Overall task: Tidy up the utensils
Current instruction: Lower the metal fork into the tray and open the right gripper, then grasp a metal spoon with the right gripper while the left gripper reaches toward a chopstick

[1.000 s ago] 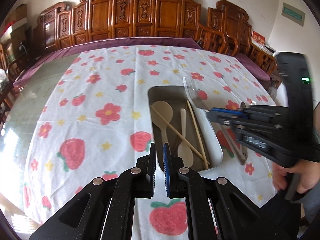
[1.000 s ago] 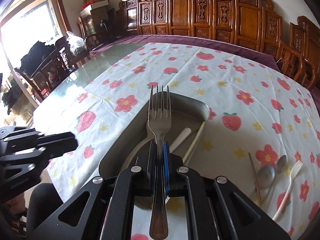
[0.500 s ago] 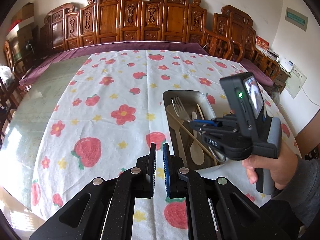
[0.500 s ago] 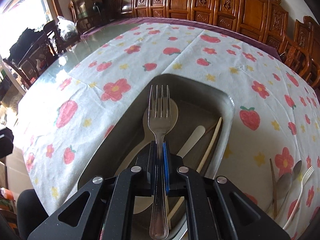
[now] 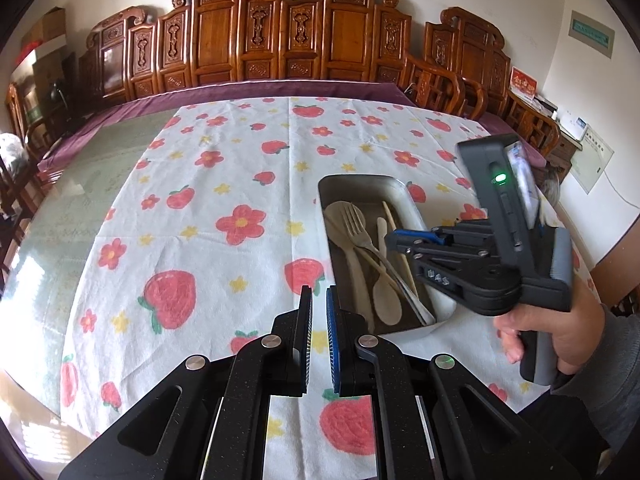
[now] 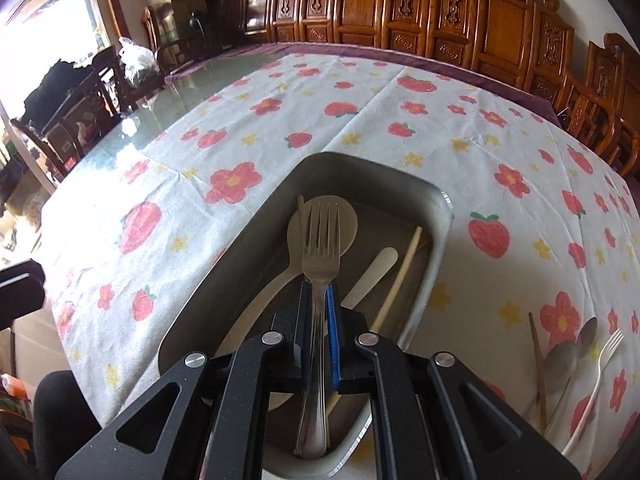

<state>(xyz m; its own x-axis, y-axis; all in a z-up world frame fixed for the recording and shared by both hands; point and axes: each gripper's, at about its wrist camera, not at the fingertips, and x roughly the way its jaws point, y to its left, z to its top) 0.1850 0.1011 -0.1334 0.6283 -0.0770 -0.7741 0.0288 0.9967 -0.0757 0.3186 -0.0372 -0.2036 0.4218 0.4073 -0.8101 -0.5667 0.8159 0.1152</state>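
White strawberry-and-flower tablecloth: covers the tabletop. Rectangular metal tray: near the cloth's front edge, containing wooden spoons and chopsticks. Right gripper: over the tray, clamped on a stainless steel fork, tines forward. Left gripper: nearly closed, empty, just left of the tray.

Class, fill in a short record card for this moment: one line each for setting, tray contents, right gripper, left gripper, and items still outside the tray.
setting: strawberry tablecloth
tray contents: metal tray with wooden spoons, chopsticks
right gripper: right gripper shut on metal fork, over the tray
left gripper: left gripper shut, empty
outside tray: white plastic fork, metal spoon, chopstick
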